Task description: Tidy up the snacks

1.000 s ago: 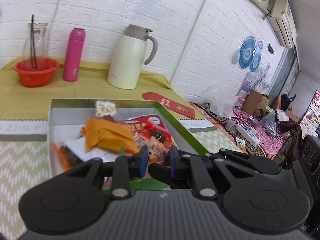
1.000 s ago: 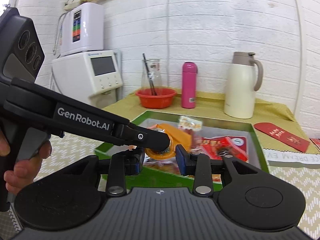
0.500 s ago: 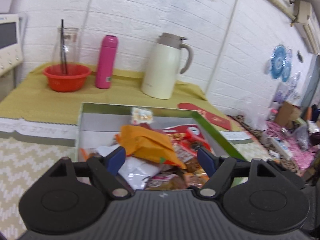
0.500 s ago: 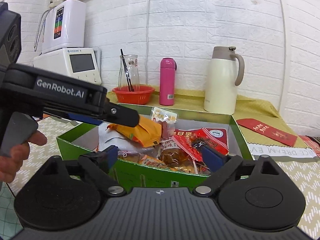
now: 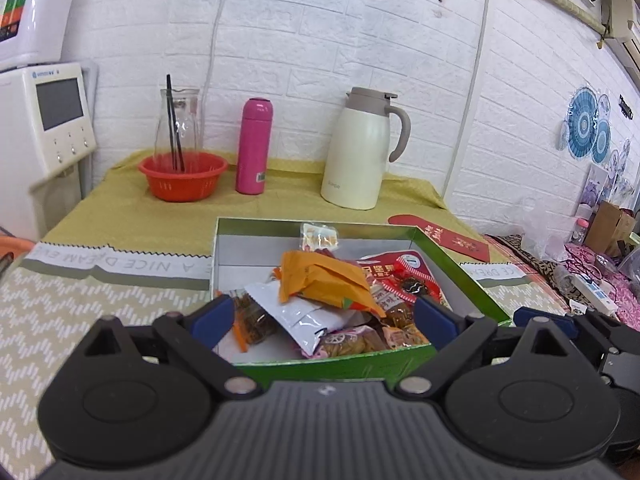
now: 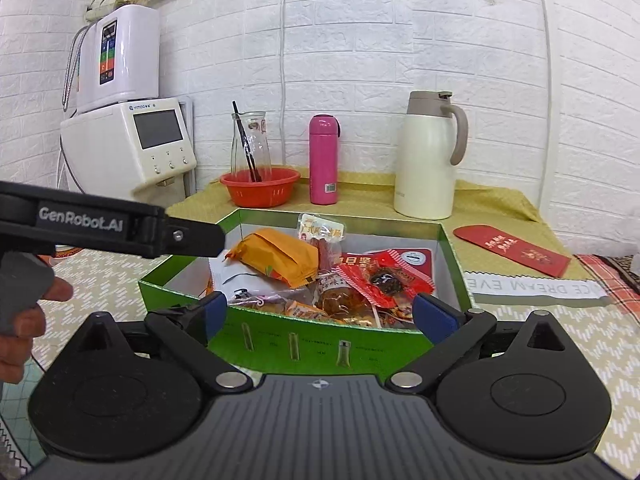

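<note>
My left tongs [image 5: 324, 316] are spreading, their blue pads already far apart with nothing pinched between them; my right tongs [image 6: 330, 312] gape fully wide and hold nothing either. Both point over the near wall of the green box [image 6: 320, 344], which sits on the patterned table cover [image 5: 80, 304] right ahead of me at twelve o'clock.

The snacks lie heaped inside the box. An orange packet [image 6: 280, 254] rests on top of the pile, over a white pouch [image 5: 296, 312]. At two o'clock from the orange packet, seen from the right tongs, lies a red wrapped sweet [image 6: 380, 280] on a flat red pack [image 5: 400, 272]. A small clear packet with red print [image 6: 322, 232] leans up by the far wall. Brown snack packets [image 6: 332, 300] crowd the near side, just behind the wall.

In the right view, the left tongs [image 6: 192, 236] reach in from nine o'clock, the tip over the box's left corner, with my left hand [image 6: 24, 320] on the trigger. In the left view, the right tongs [image 5: 560, 328] show at three o'clock, beside the box's near right corner.

Beyond the box, against the white brick wall, stand a red basket [image 5: 182, 176] holding a glass jug with black sticks at eleven o'clock, a pink bottle [image 5: 254, 146] at twelve, and a cream flask [image 5: 360, 152] at one. A red envelope [image 6: 512, 250] lies flat at two o'clock, clear of the box. A white machine with a screen [image 6: 132, 148] stands at ten.
</note>
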